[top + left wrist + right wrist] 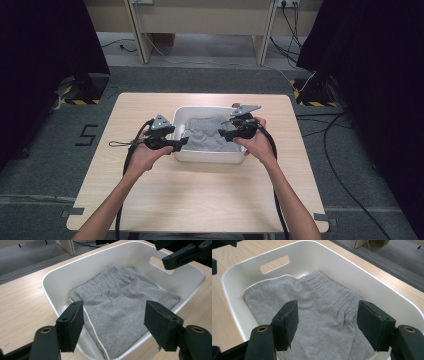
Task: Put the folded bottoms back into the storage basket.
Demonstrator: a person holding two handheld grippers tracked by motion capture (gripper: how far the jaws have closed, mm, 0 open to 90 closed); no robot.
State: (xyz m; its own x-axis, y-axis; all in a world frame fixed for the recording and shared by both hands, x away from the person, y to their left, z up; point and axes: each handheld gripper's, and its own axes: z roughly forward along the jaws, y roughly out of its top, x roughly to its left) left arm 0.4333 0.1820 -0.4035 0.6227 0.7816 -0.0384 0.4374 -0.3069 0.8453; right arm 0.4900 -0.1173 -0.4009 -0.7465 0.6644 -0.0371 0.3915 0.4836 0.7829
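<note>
A folded grey garment (pixel 212 133) (pixel 120 302) (pixel 312 312) with a ribbed waistband lies flat inside a white plastic bin (pixel 207 156) (pixel 60 272) (pixel 367 277) in the middle of the table. My left gripper (pixel 181 142) (pixel 113 322) hovers at the bin's left rim, jaws apart with nothing between them. My right gripper (pixel 225 134) (pixel 327 322) hovers over the bin's right side, jaws also apart and empty. In the left gripper view the right gripper (pixel 185 253) appears at the top right.
The bin sits on a light wooden table (pixel 200 195). Cables (pixel 125 160) trail from both grippers toward the near edge. Dark curtains flank the table, and a wooden frame (pixel 200 20) stands on the grey floor beyond the far edge.
</note>
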